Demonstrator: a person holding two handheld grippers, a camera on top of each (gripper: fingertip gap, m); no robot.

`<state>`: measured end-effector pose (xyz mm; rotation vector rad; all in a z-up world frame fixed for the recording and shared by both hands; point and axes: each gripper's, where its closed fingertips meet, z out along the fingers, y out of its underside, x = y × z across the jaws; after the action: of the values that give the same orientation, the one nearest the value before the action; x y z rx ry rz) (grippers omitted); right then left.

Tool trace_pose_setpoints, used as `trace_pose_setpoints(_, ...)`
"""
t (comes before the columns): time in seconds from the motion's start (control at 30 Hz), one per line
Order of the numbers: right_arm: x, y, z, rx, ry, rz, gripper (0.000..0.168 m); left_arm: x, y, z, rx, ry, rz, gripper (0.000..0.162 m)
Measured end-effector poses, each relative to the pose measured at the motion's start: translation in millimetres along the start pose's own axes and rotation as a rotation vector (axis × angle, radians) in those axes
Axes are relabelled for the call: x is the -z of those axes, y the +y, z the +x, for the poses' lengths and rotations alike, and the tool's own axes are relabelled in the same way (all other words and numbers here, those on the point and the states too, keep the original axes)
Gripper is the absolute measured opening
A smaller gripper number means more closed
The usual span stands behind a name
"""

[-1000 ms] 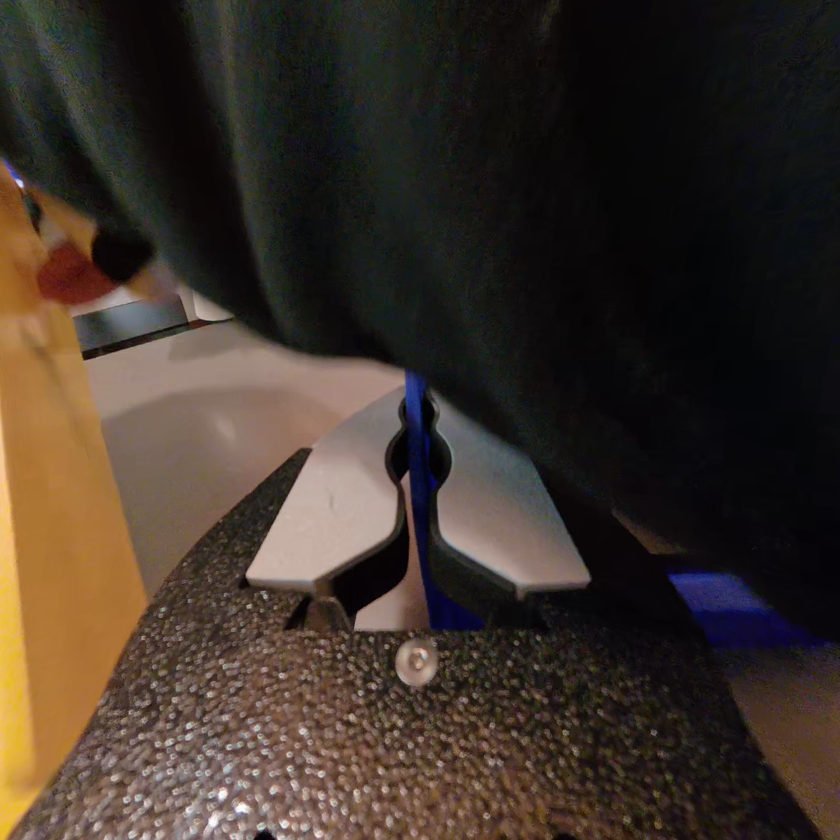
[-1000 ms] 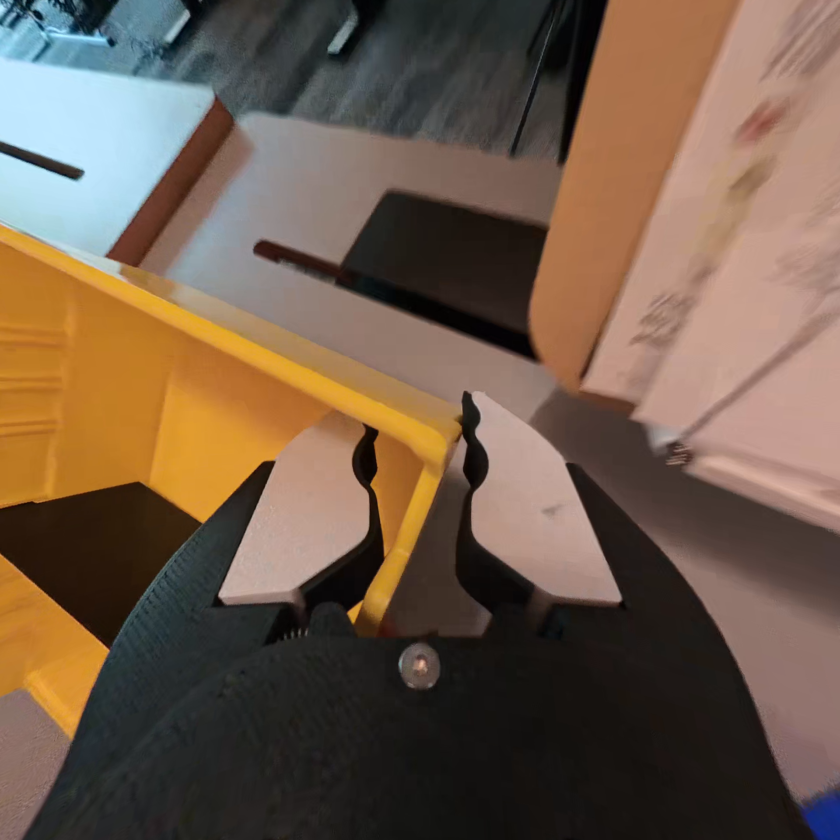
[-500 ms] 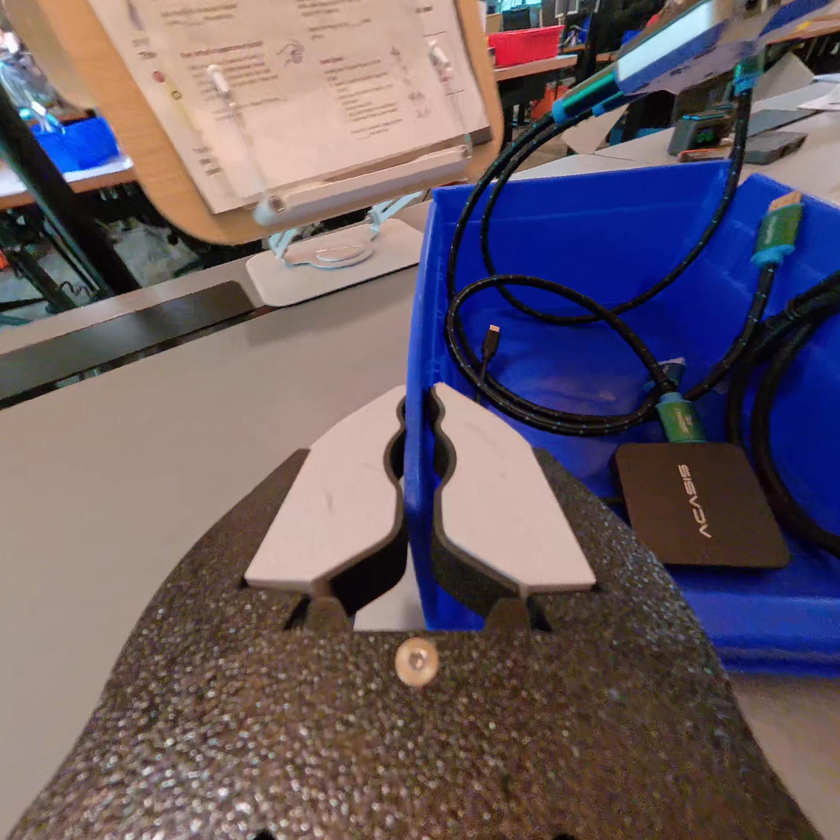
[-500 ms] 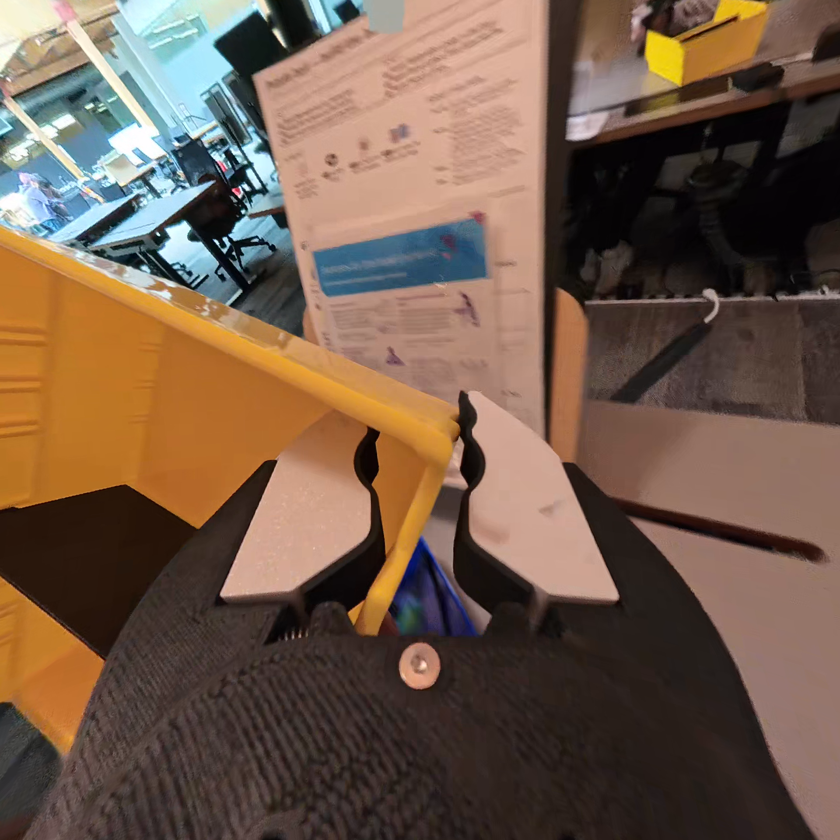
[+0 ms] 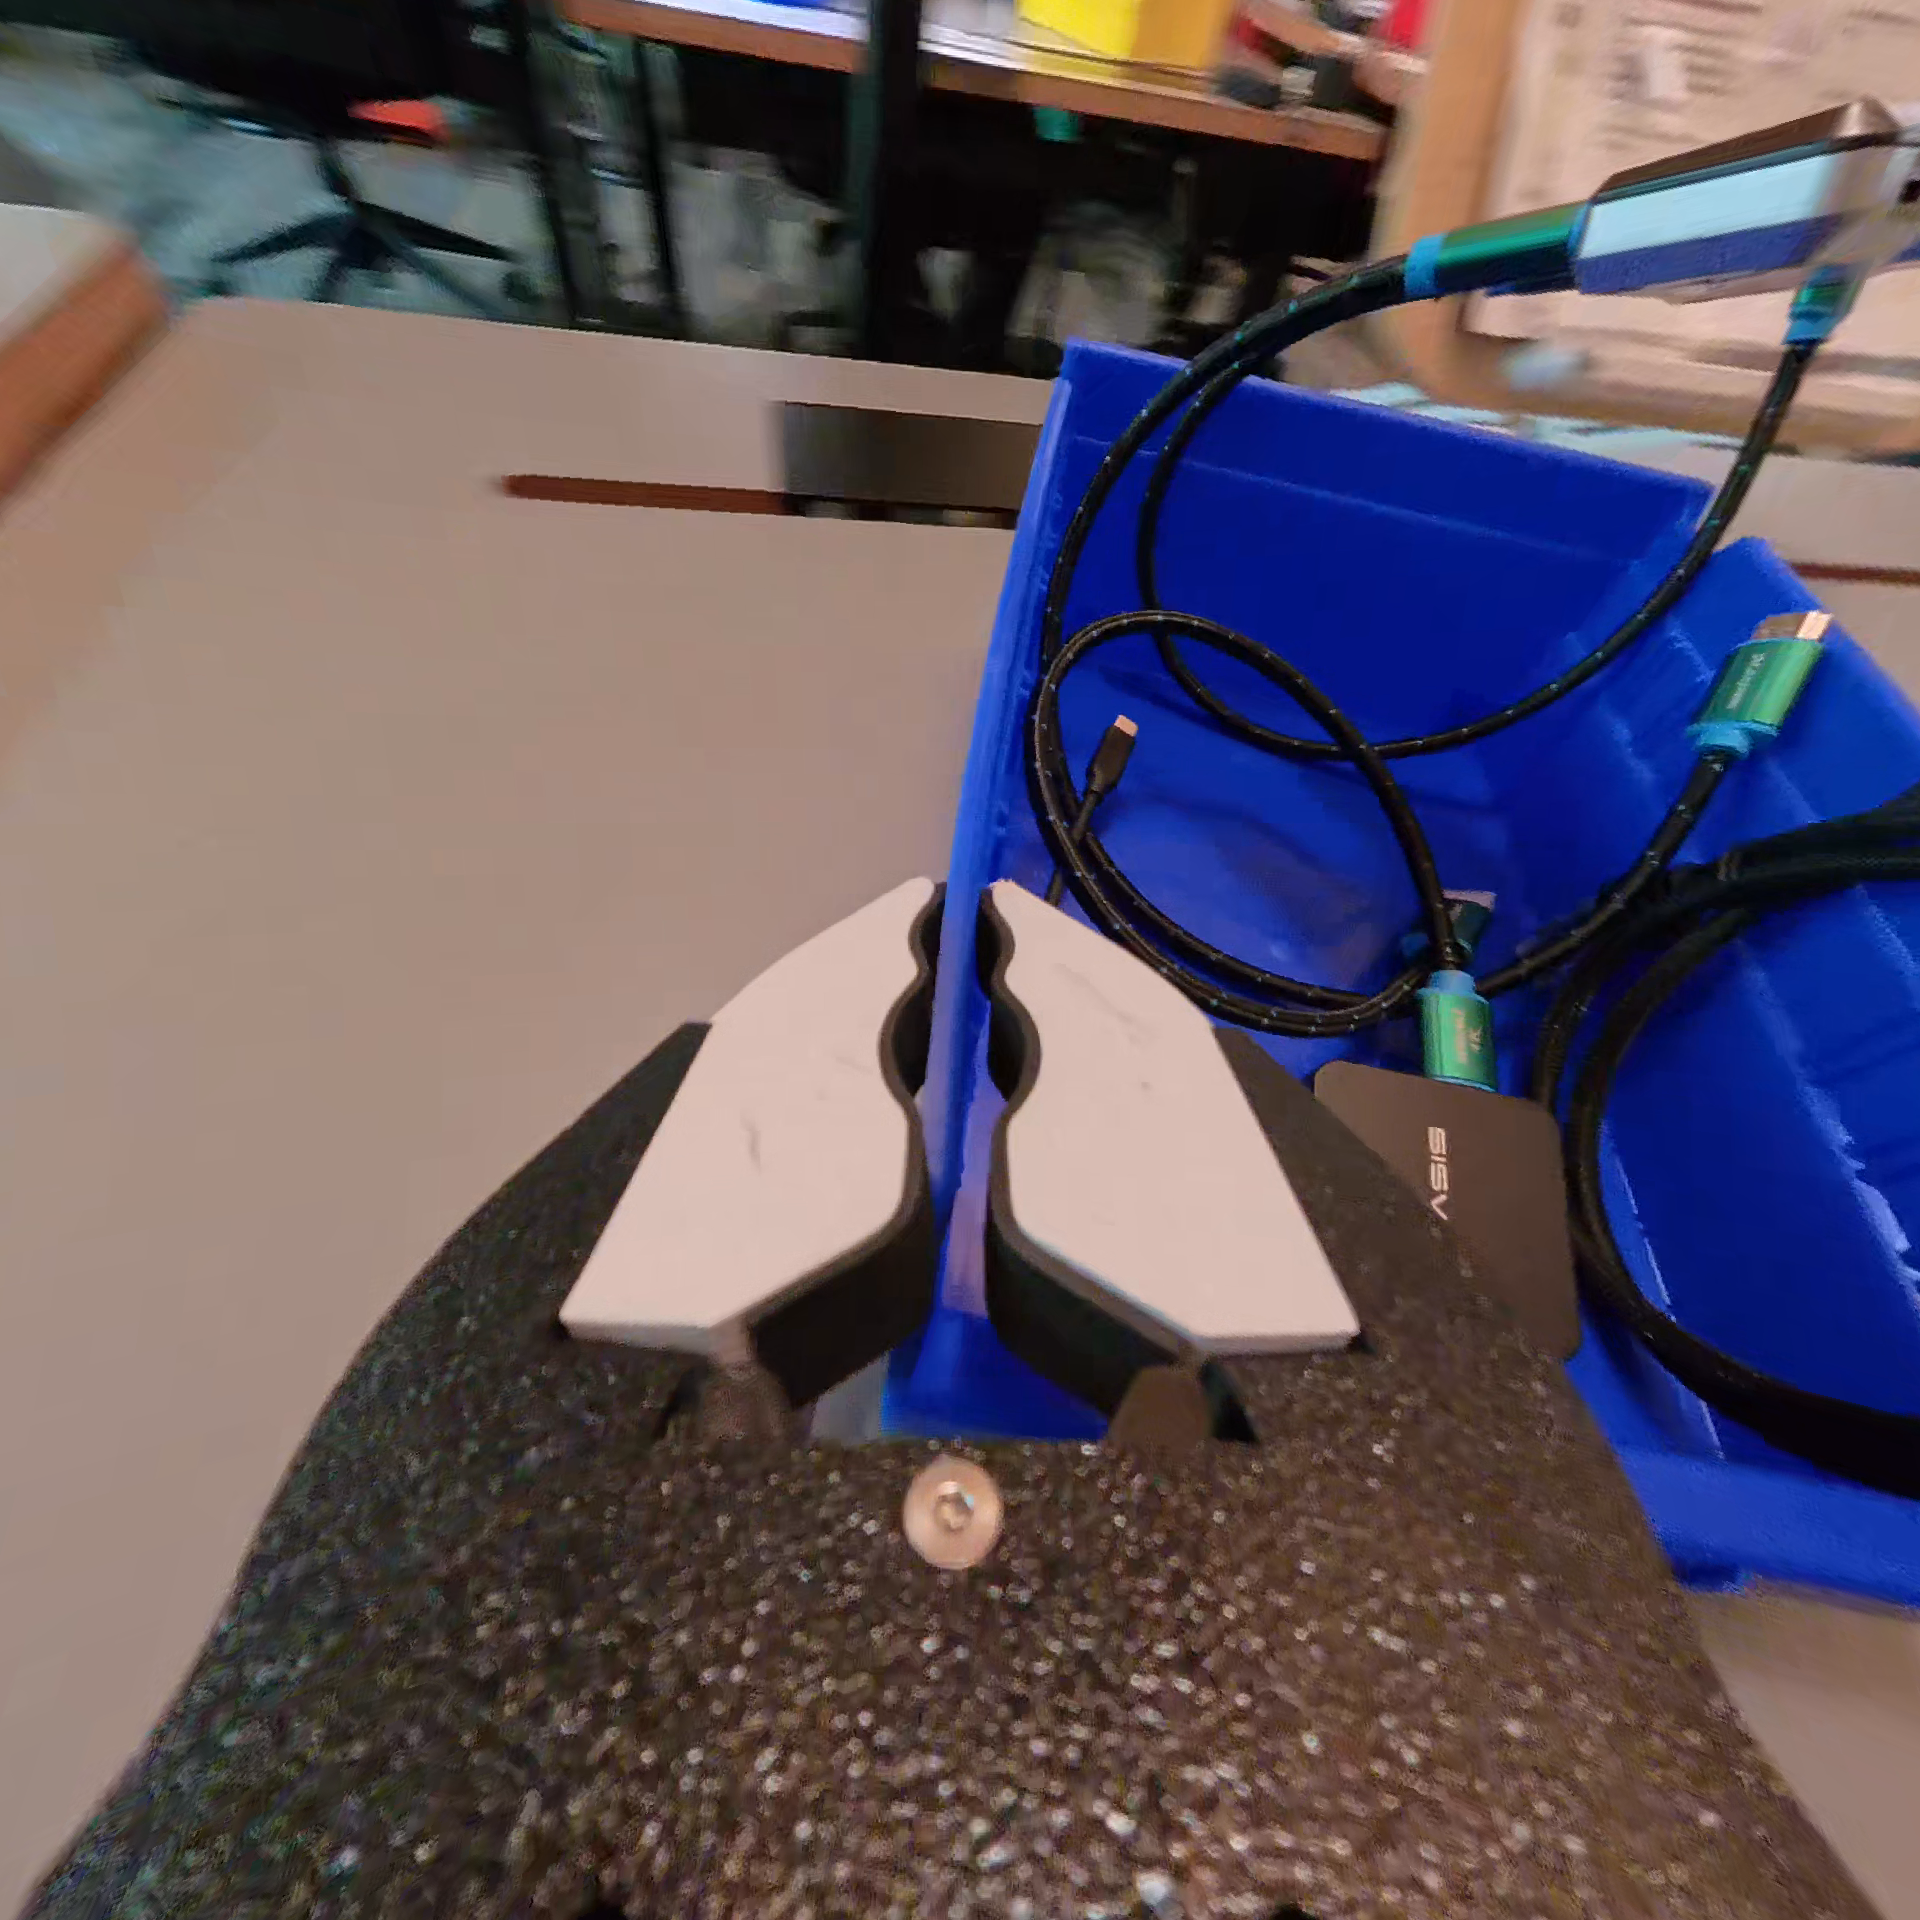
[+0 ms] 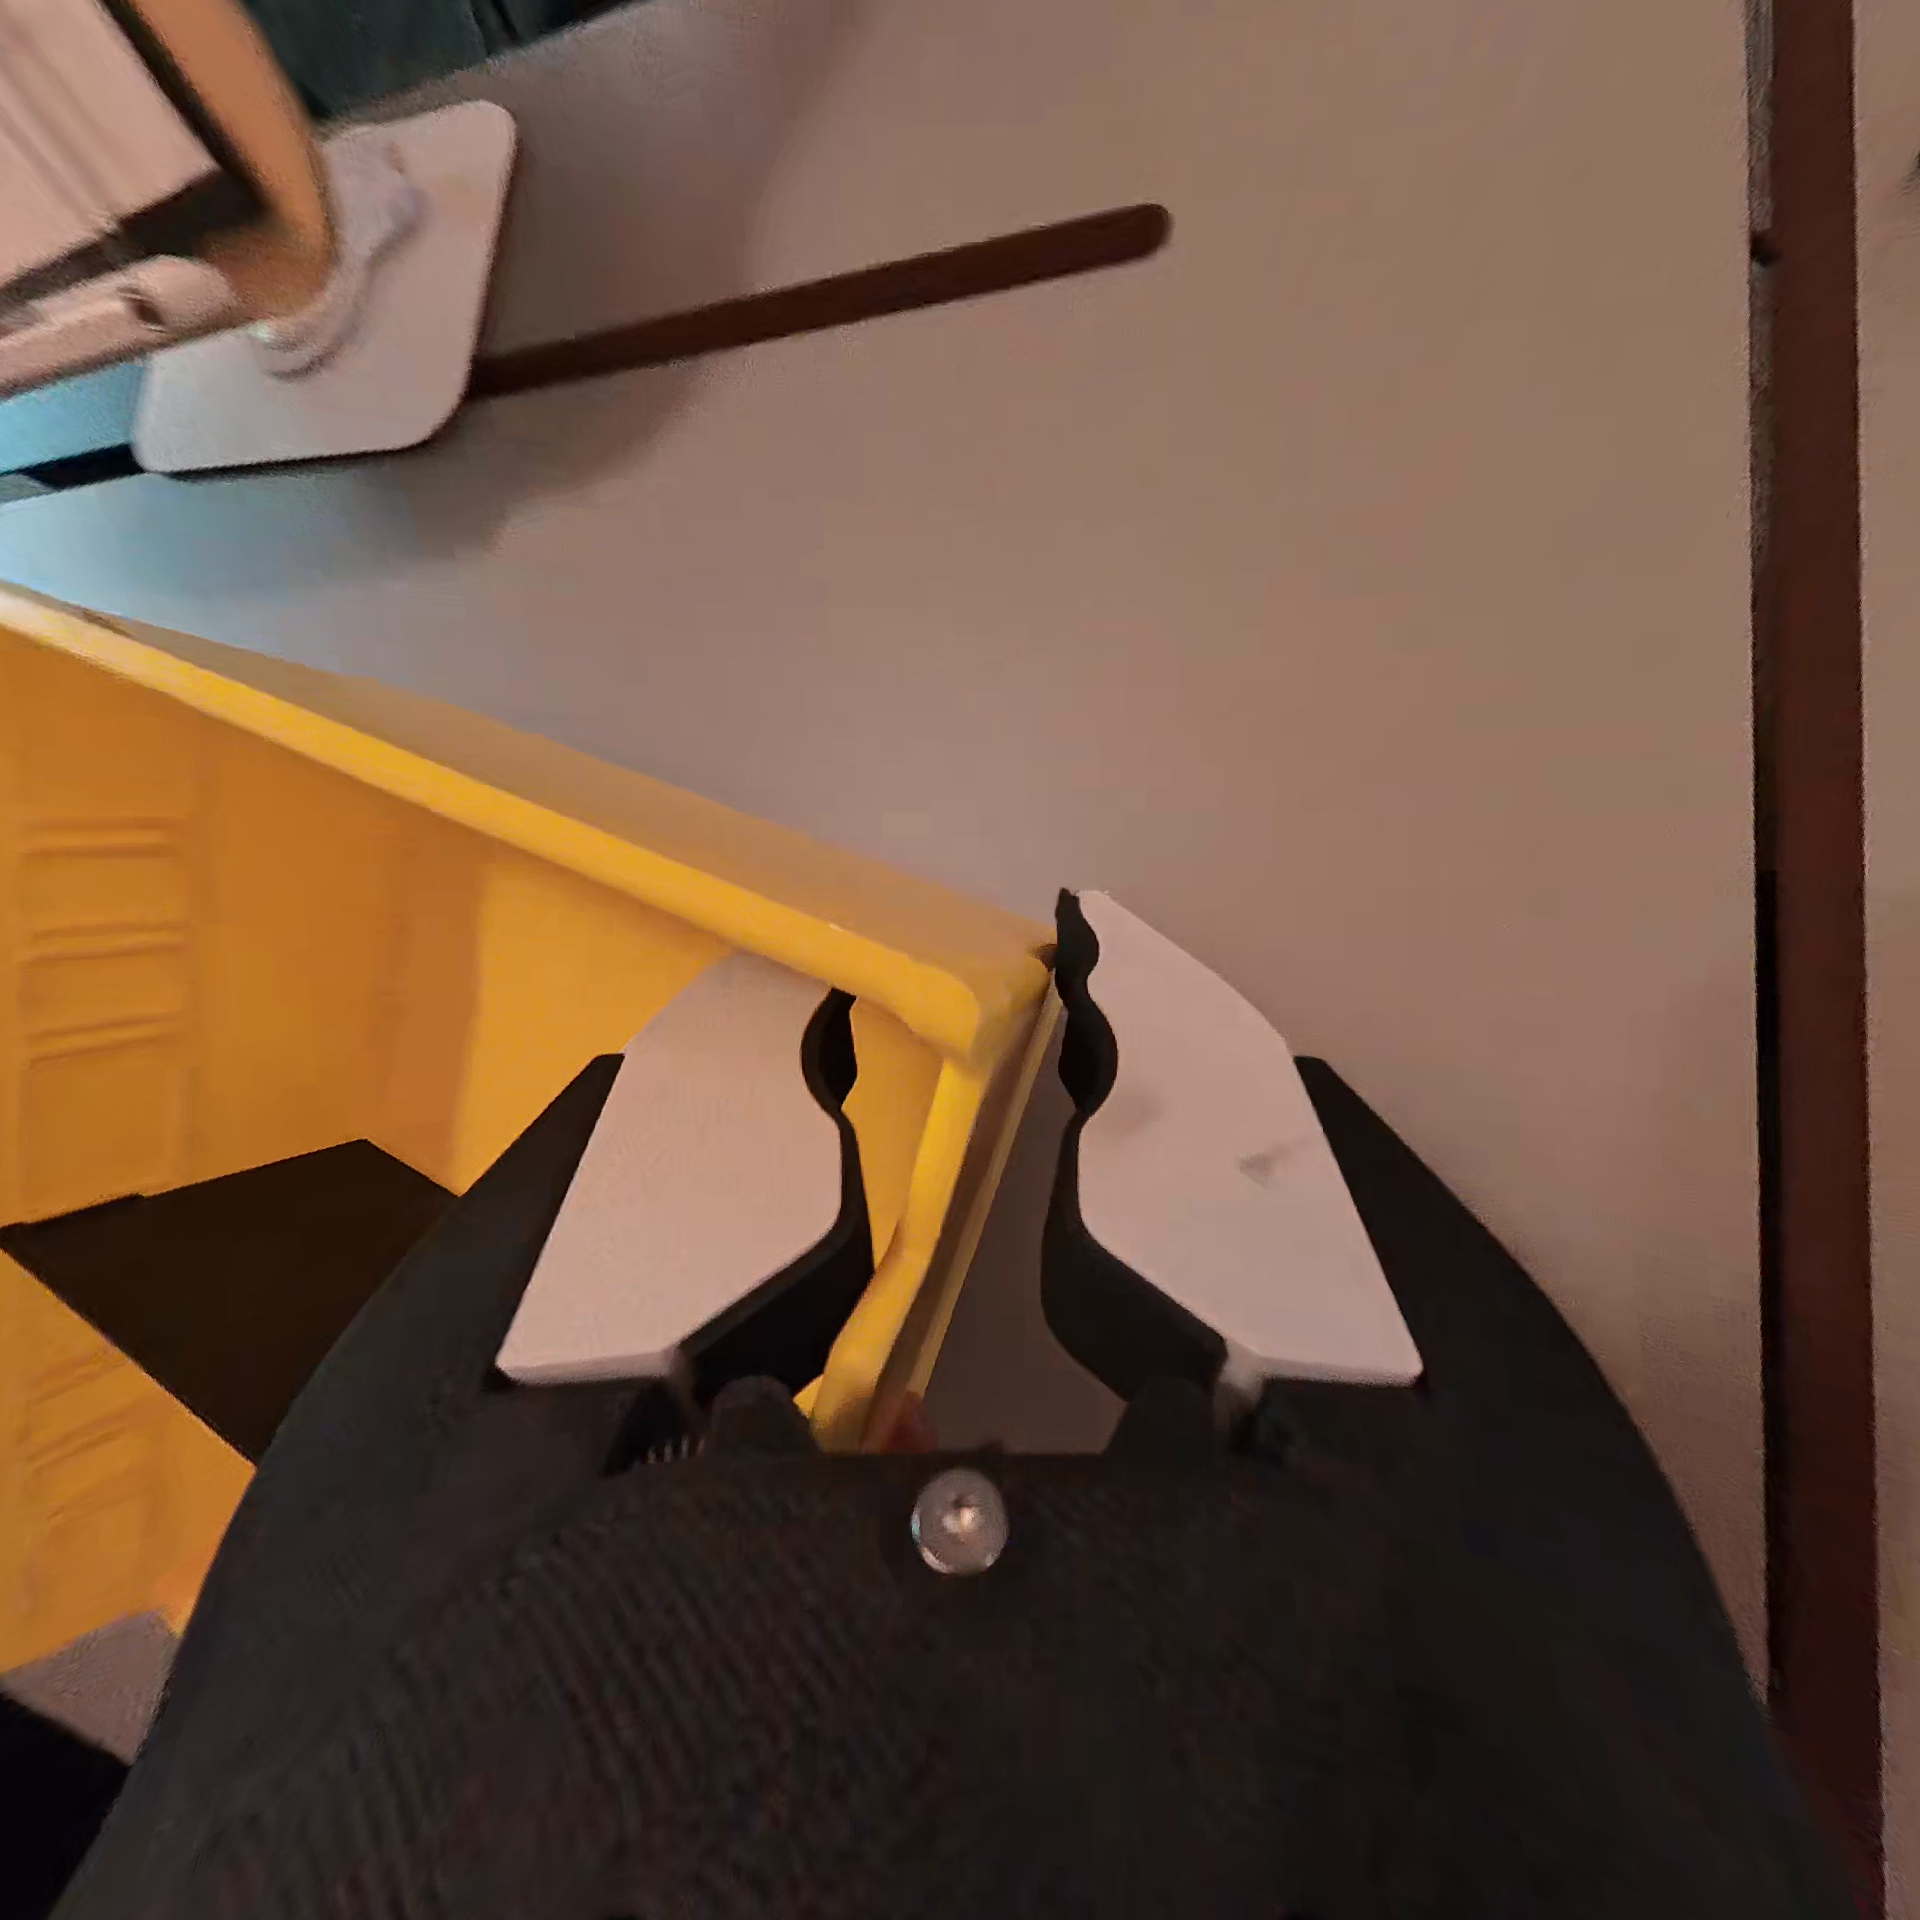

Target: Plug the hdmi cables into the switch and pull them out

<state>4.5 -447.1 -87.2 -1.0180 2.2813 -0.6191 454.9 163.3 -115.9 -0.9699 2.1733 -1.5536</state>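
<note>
Each gripper (image 5: 961, 914) (image 6: 951, 977) has pale grey wavy-edged fingers, a black textured body and one silver screw.

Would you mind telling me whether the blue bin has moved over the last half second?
Yes. The blue bin, clamped in the left gripper, swung left: the document stand behind it shifted from upper left to upper right.
</note>
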Motion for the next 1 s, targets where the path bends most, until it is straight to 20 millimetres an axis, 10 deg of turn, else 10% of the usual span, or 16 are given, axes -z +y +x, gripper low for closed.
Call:
trace_pose_setpoints(0.03,-8,1,6,-0.008,0.022,-0.007,0.037,3,-1,-13,0.012,-0.06,0.013,0.005)
trace_pose_setpoints(0.37,-67,-44,20,0.167,0.152,-0.024,0.031,0,-6,-39,-0.015,-0.19,0.075,0.002)
trace_pose_setpoints(0.53,-51,-59,33,0.318,0.418,-0.093,0.05,0,-7,-42,-0.066,-0.239,0.094,0.004)
trace_pose_setpoints(0.7,-21,27,-4,0.313,0.356,-0.31,0.077,0,-7,-43,-0.066,-0.276,0.108,0.006)
trace_pose_setpoints(0.73,-16,36,-6,0.322,0.397,-0.258,0.049,0,-7,-44,-0.072,-0.296,0.107,0.008)
trace_pose_setpoints(1.0,-27,45,-11,0.249,0.296,-0.024,0.041,-1,-7,-44,-0.07,-0.338,0.123,0.026)
